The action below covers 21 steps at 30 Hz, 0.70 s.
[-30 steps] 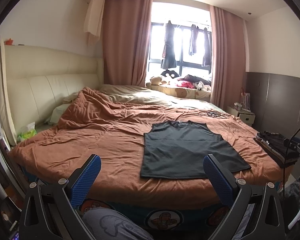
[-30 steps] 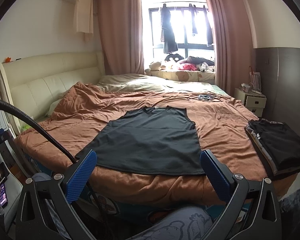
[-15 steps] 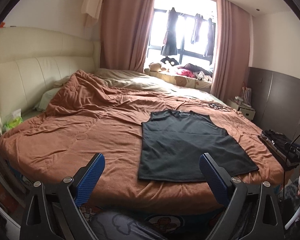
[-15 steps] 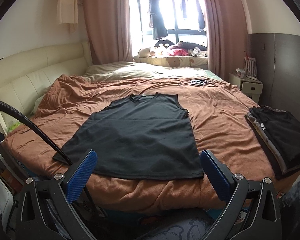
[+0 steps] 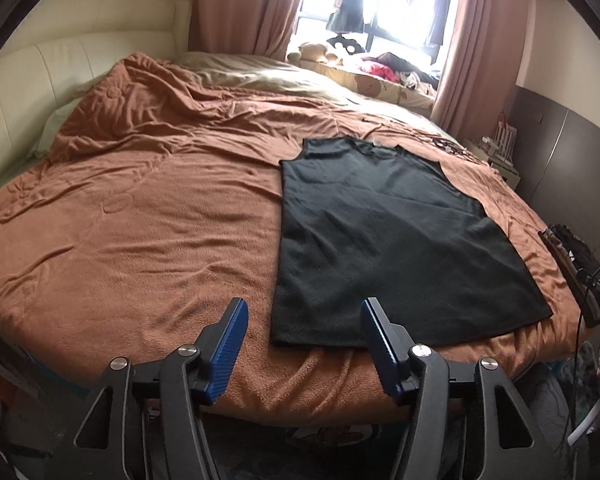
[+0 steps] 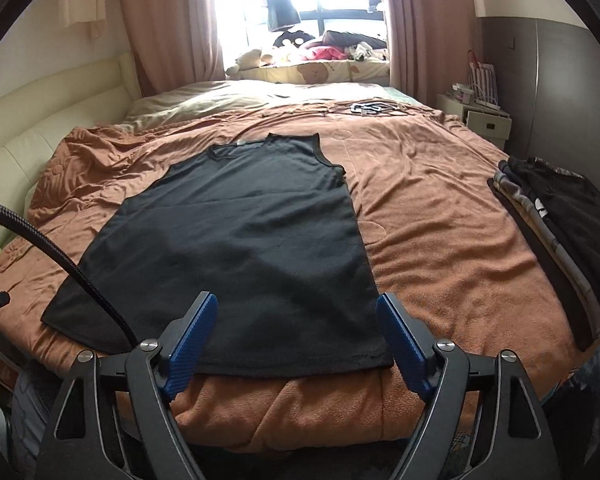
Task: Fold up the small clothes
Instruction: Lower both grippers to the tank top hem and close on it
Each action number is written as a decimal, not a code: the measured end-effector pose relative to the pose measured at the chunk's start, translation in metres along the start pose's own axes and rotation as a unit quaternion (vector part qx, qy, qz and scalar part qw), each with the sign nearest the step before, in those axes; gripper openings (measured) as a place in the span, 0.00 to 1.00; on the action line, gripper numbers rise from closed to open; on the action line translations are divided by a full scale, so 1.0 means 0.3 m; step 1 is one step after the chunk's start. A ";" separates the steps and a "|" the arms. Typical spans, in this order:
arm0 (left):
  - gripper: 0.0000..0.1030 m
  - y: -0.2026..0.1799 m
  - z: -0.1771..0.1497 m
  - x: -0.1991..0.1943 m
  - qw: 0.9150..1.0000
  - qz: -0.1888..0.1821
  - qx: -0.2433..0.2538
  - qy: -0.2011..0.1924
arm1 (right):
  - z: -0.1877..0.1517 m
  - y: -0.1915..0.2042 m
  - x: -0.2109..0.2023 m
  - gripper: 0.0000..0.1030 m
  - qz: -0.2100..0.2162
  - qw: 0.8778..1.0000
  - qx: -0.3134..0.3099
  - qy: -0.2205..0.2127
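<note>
A dark sleeveless top point(image 5: 384, 236) lies flat on the brown bedspread point(image 5: 148, 220), its neck towards the window and its hem near the bed's front edge. It also shows in the right wrist view point(image 6: 240, 236). My left gripper point(image 5: 304, 326) is open and empty, just above the hem's left corner. My right gripper point(image 6: 296, 320) is open and empty, over the hem's right part near its right corner. Neither touches the cloth.
A stack of folded dark clothes point(image 6: 556, 224) lies at the bed's right edge. A black cable point(image 6: 64, 248) crosses the left of the right wrist view. A cream headboard point(image 5: 60, 76), a bedside cabinet point(image 6: 484, 120) and a window seat with plush toys point(image 6: 312, 60) stand around the bed.
Both grippers have moved forward and down towards the bed's front edge and the top's hem. Their jaws have narrowed somewhat but stay open. The top has not moved.
</note>
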<state>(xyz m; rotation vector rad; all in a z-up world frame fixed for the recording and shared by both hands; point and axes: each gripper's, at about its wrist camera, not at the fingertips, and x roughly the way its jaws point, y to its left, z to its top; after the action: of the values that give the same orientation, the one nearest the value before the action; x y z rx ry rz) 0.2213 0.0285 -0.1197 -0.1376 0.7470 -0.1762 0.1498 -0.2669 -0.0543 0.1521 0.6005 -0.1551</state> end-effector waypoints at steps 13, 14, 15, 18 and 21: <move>0.31 0.080 -0.036 0.295 0.993 -0.005 -0.043 0.114 | 0.043 -0.062 0.204 0.65 -0.053 0.995 0.028 0.083; 0.30 0.083 -0.038 0.305 0.992 -0.005 -0.044 0.115 | 0.042 -0.061 0.215 0.64 -0.055 0.994 0.027 0.088; 0.30 0.083 -0.039 0.311 0.992 -0.004 -0.044 0.116 | 0.037 -0.057 0.224 0.63 -0.056 0.994 0.026 0.093; 0.30 0.089 -0.027 0.332 0.992 0.001 -0.042 0.116 | 0.019 -0.068 0.254 0.63 -0.056 0.992 0.042 0.107; 0.30 0.094 -0.016 0.351 0.992 0.006 -0.042 0.119 | 0.003 -0.095 0.285 0.59 -0.036 0.990 0.077 0.116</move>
<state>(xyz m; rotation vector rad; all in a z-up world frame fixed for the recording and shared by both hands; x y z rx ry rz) 0.2969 0.0338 -0.1981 -0.1951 0.9930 -0.1514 0.2146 -0.3035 -0.1051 0.2999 0.8268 -0.2567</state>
